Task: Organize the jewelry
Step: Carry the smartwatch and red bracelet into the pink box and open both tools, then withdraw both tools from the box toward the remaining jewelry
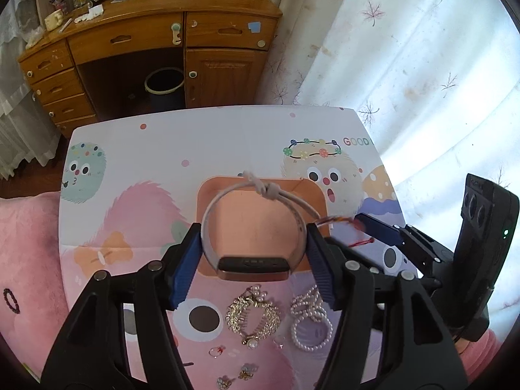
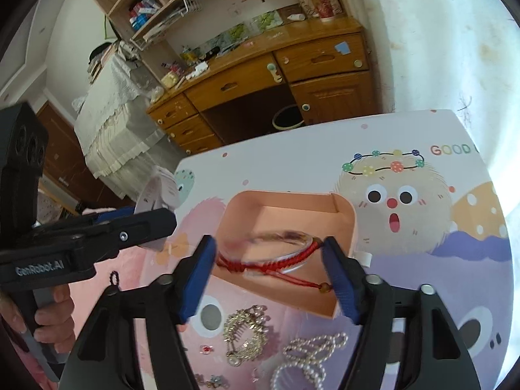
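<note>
Gripping a watch (image 1: 253,261) with a pale grey band, left claw (image 1: 252,260) closed on it from both sides, blue pads (image 1: 183,266) pressed against the looped strap, dark watch face turned toward the camera, all held above the near edge of a peach tray (image 1: 208,195)

Pinching a red braided bracelet (image 2: 260,260) with a clear bangle section, right claw (image 2: 268,273) narrowed onto it, pads (image 2: 198,276) touching the loop at 9 and 3 o'clock, cord tails and a small amber bead hanging toward 5 o'clock, bracelet hovering over the tray's near rim

Lying on the surface (image 1: 227,136) at 6 o'clock from the tray: a gold filigree bracelet (image 1: 253,318), and just beside it at 3 o'clock a tangle of white pearl strands (image 1: 308,321); nearer the camera, small rings and earrings (image 1: 217,351), too tiny to tell apart

Covering the surface, a cartoon cloth with fuzzy monster faces and the word GOOD at 2 o'clock

Standing beyond at 12 o'clock, a wooden desk (image 1: 146,39) with drawers, a dark bin (image 1: 164,87) in its knee space; white patterned curtain (image 1: 406,48) at 2 o'clock; pink cushion (image 1: 26,243) at 9 o'clock
</note>
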### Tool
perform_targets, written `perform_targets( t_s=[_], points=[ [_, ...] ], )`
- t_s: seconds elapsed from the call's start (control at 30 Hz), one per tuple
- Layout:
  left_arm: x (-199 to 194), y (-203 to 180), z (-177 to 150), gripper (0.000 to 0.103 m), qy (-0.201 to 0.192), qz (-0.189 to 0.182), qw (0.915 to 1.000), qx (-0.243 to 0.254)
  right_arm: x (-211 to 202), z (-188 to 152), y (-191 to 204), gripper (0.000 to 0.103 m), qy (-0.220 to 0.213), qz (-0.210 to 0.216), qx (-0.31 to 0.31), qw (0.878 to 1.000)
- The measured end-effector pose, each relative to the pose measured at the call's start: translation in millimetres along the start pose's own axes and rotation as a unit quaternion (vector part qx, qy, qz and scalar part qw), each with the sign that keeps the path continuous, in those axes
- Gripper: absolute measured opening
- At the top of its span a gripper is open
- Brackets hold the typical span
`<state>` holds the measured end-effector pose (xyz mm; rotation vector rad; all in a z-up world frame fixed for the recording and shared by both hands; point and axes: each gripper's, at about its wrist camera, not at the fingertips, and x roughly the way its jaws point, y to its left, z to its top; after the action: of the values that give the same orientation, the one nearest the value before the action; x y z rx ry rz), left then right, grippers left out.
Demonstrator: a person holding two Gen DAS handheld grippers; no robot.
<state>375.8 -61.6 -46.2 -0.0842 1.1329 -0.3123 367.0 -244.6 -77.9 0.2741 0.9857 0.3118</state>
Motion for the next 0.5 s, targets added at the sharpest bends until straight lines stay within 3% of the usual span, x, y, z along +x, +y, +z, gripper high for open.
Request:
perform_targets(
  t_s=[0.13, 0.5],
  points=[
    [7, -2, 2, 0.069, 0.003, 0.009, 1.0, -0.001, 11, -5, -8, 0.088, 0.002, 0.001, -0.003, 1.0],
    [-26, 14, -27, 0.069, -0.011, 0.016, 0.9992, -0.034, -13, -35, -32, 0.09, 0.011, -0.006, 0.06, 0.998]
  ],
)
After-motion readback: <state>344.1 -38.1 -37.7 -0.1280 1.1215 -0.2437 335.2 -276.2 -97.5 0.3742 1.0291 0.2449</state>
